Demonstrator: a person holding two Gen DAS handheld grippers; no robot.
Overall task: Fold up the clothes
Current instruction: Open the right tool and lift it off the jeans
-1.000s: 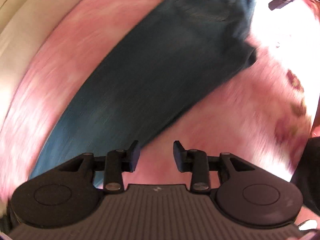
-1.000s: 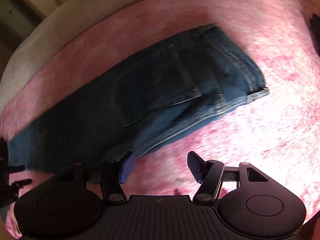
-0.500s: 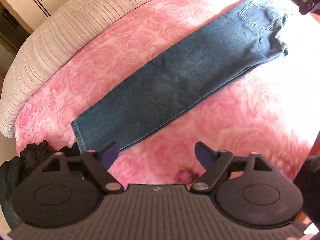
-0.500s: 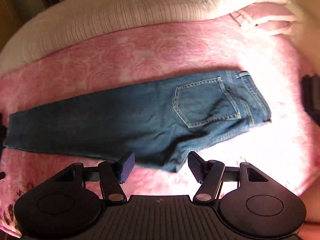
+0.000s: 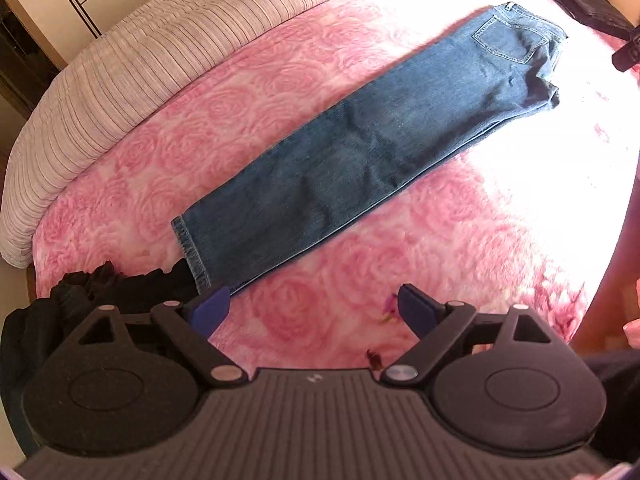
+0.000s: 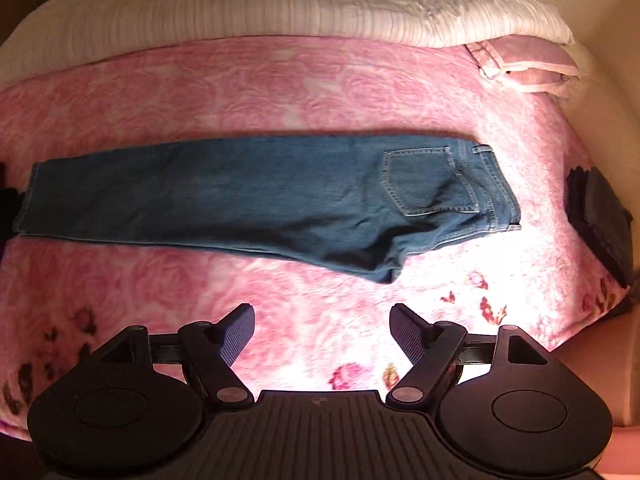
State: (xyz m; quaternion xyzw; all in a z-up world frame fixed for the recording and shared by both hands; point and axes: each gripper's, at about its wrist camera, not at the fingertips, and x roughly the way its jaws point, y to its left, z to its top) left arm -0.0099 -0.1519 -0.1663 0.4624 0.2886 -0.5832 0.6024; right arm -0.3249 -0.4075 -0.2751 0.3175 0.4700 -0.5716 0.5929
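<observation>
While jeans (image 6: pixel 256 196) fill both views, only right shows pillows (image 6: pixel 524 66)

Blue denim jeans (image 6: pixel 256 204) lie lengthwise across the pink rose-patterned blanket (image 6: pixel 280 92). Behind them, a striped white duvet (image 6: pixel 240 4); beyond their waistband, perhaps folded dark clothing (image 6: pixel 600 220); at their hem, a crumpled black garment (image 5: pixel 120 284).

Both claws spread wide, nothing held

The left claw (image 5: pixel 314 309) sits at the lower centre of its frame, its blue-padded fingers (image 5: pixel 210 310) splayed far apart with nothing between them. The right claw (image 6: pixel 322 330) sits likewise low in its own frame, its ribbed pads (image 6: pixel 406 334) parted wide, gripping nothing.
</observation>
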